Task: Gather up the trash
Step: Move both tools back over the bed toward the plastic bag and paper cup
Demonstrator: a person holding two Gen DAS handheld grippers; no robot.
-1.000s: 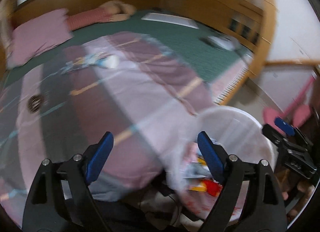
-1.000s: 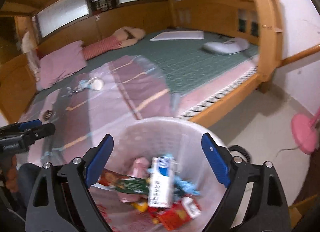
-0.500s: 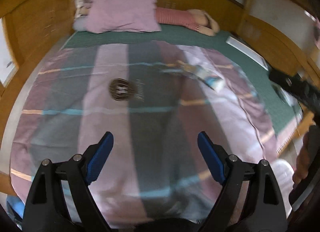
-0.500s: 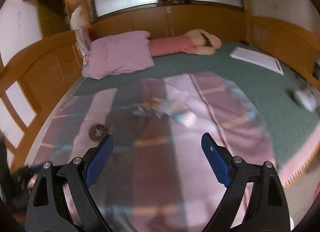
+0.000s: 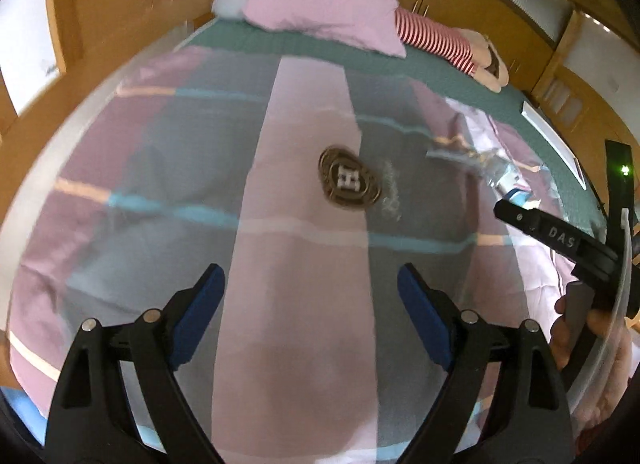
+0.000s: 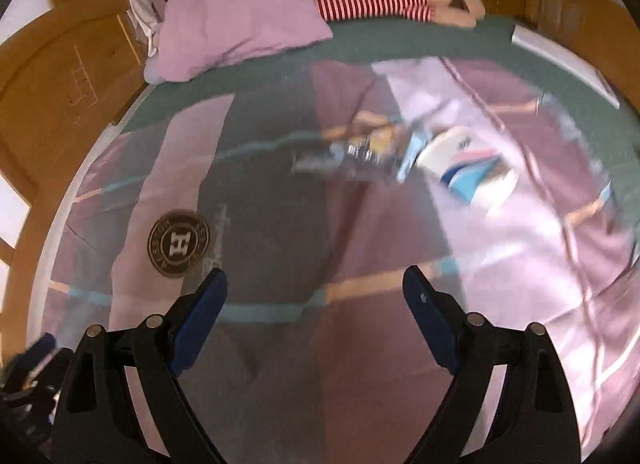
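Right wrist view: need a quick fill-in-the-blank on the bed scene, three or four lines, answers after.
1. The right gripper has its jaws ____, with nothing between them.
2. The pink pillow lies on a ____ sheet.
3. The round emblem on the blanket shows the letter ____.
4. The crumpled wrappers lie on the ____.

Missing words: open; green; H; blanket

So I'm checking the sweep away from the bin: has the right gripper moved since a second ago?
Yes. The right gripper has swung off the bin and over the bed; the striped quilt now lies under its open jaws, with the pink pillow ahead.
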